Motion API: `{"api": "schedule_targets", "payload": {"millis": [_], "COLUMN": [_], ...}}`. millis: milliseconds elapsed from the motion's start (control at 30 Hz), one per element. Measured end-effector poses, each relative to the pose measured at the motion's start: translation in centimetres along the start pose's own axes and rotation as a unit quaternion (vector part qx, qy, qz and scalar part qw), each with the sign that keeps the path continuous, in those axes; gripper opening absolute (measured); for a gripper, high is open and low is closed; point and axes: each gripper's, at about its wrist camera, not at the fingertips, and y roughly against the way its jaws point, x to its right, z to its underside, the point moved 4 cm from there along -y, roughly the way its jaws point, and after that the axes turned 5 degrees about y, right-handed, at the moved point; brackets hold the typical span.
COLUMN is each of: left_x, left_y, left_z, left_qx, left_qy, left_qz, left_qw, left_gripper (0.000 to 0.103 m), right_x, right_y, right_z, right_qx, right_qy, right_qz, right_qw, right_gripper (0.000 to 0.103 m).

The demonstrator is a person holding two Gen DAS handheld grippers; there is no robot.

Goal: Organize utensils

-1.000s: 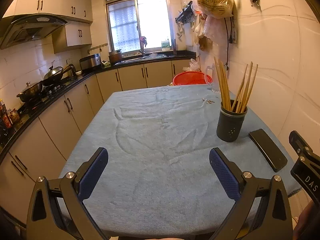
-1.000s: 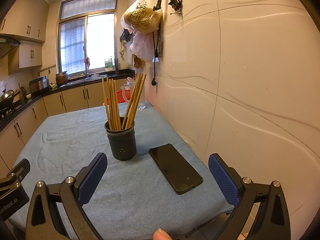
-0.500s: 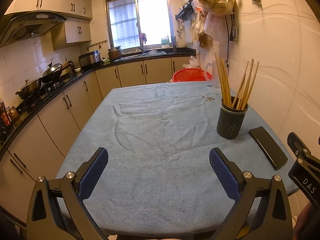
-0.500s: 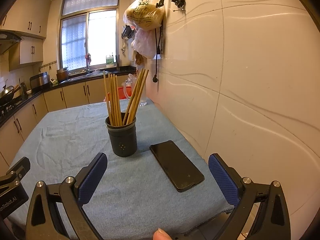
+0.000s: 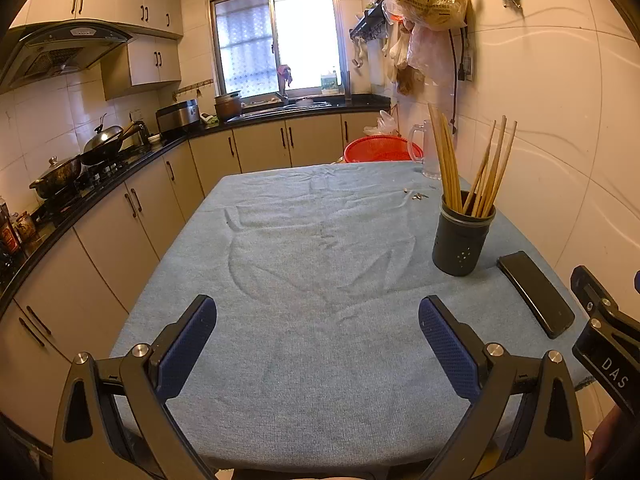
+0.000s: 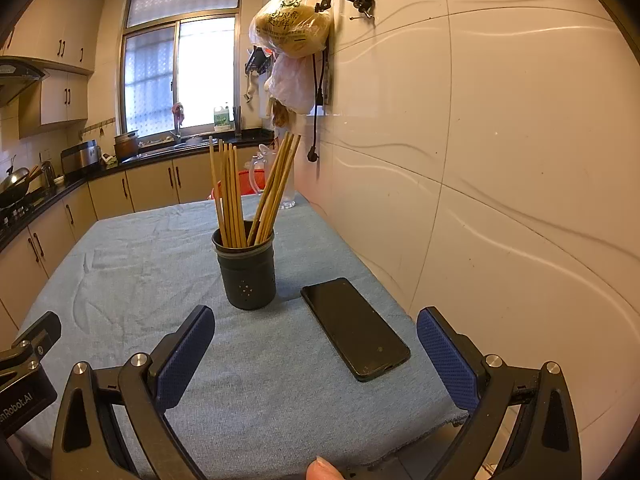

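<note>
Chopsticks [image 6: 240, 196], long pale wooden ones, stand bundled in a dark round plastic holder [image 6: 248, 272] toward the right side of the blue-cloth table [image 5: 312, 280], just left of a flat black phone [image 6: 356, 328]. Our right gripper [image 6: 316, 356] hangs spread wide and empty at the near edge, touching nothing; our left gripper [image 5: 318, 350] is equally wide and empty over bare cloth. We judge the tall sticks make the holder top-heavy, so a sideways brush from a finger could tip it, scattering chopsticks or knocking the phone toward the near table edge.
</note>
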Motion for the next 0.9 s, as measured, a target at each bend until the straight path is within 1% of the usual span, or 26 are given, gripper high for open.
{"api": "schedule_targets", "payload": {"millis": [900], "left_x": [-0.11], "left_y": [-0.03], "left_z": [0.0], "left_qx": [-0.001], "left_qy": [0.0], "left_qz": [0.0], "left_qw": [1.0], "left_gripper": [0.101], "right_x": [-0.09], "right_y": [-0.35], "right_z": [0.38], "right_qx": [-0.005], "right_qy": [0.003], "right_qz": [-0.002], "right_qw": [1.0], "right_gripper": [0.103]}}
